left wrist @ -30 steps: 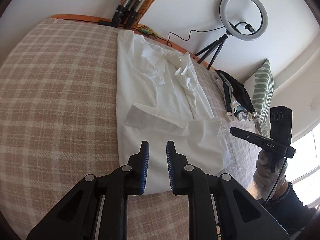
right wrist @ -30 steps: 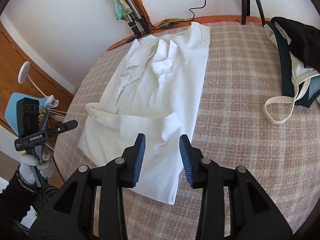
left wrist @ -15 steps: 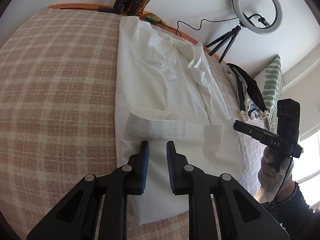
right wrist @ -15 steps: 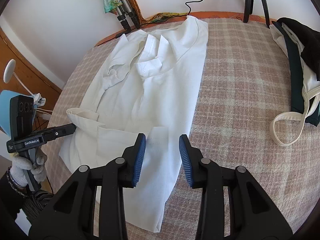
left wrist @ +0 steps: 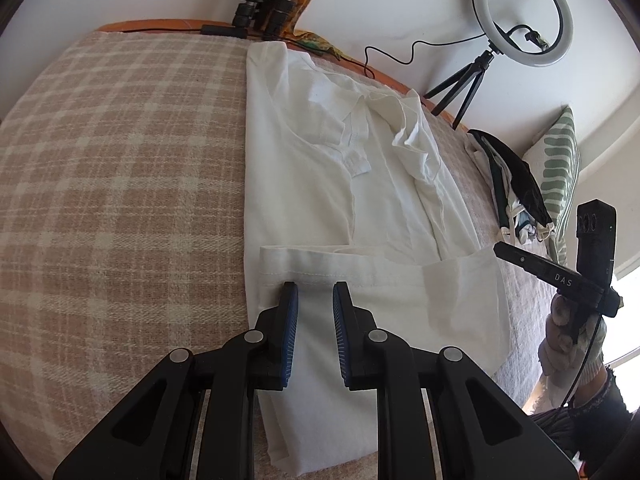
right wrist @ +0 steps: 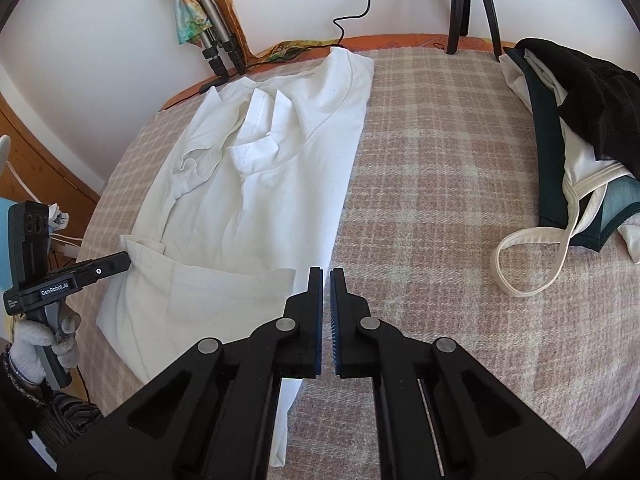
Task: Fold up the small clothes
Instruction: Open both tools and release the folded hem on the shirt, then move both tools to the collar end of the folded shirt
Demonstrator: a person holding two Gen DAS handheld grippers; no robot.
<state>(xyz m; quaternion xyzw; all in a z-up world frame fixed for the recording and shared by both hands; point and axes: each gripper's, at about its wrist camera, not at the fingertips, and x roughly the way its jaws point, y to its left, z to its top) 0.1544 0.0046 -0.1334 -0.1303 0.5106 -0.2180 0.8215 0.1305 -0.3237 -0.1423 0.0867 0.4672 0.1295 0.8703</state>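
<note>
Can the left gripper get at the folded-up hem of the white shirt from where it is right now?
Probably yes. The left gripper is open, its fingertips right at the hem band of the white shirt, and nothing lies between them.

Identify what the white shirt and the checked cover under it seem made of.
White shirt: thin matte knit, likely cotton; soft creases and a stitched hem. Checked cover: coarser woven cloth, maybe wool or a blend; visible weave, slightly fuzzy surface.
</note>
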